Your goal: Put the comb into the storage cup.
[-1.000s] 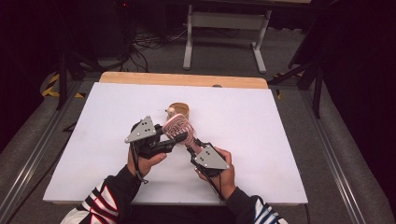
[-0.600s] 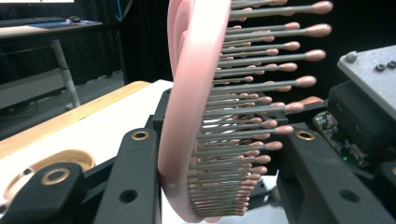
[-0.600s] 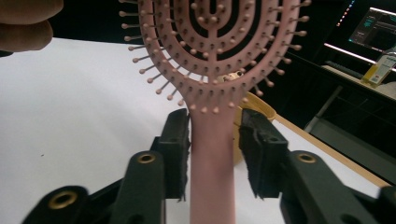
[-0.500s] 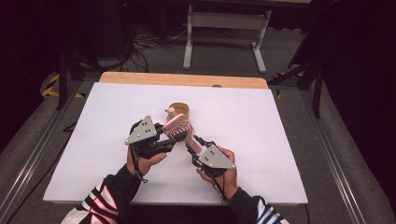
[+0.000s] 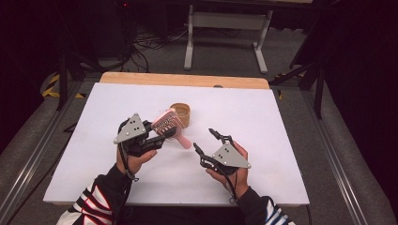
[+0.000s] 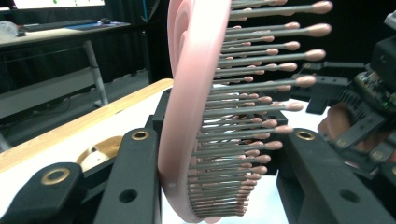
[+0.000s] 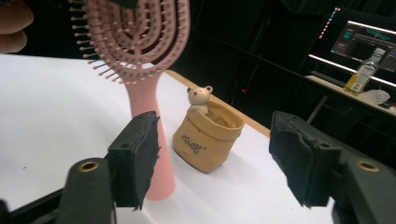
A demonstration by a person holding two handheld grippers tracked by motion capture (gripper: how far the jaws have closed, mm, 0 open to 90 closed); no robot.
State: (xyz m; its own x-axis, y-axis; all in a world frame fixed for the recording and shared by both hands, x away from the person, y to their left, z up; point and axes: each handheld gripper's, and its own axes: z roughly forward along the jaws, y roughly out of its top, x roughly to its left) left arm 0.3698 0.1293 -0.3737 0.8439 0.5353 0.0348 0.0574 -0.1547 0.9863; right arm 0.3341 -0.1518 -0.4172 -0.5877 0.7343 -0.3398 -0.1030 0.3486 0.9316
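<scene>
A pink hairbrush (image 5: pixel 167 125) is held off the white table by its head, with my left gripper (image 5: pixel 161 136) shut on it. In the left gripper view the brush head (image 6: pixel 187 116) stands on edge between the jaws, bristles pointing right. Its handle (image 5: pixel 184 140) slants down toward the right. My right gripper (image 5: pixel 204 139) hangs just right of the handle; its jaws have just been opening and nothing is between them. The right gripper view looks past my right gripper (image 7: pixel 217 161) at the brush handle (image 7: pixel 149 140).
A tan pouch-shaped holder (image 5: pixel 180 113) with a small bear figure (image 7: pixel 198 99) on its rim stands on the white table (image 5: pixel 281 140) behind the brush. A wooden strip (image 5: pixel 187 79) runs along the far edge. Dark frames and cables lie beyond.
The right gripper has let go of the brush handle, opened its jaws and drawn back to the right. The left gripper still holds the brush head in the same place.
</scene>
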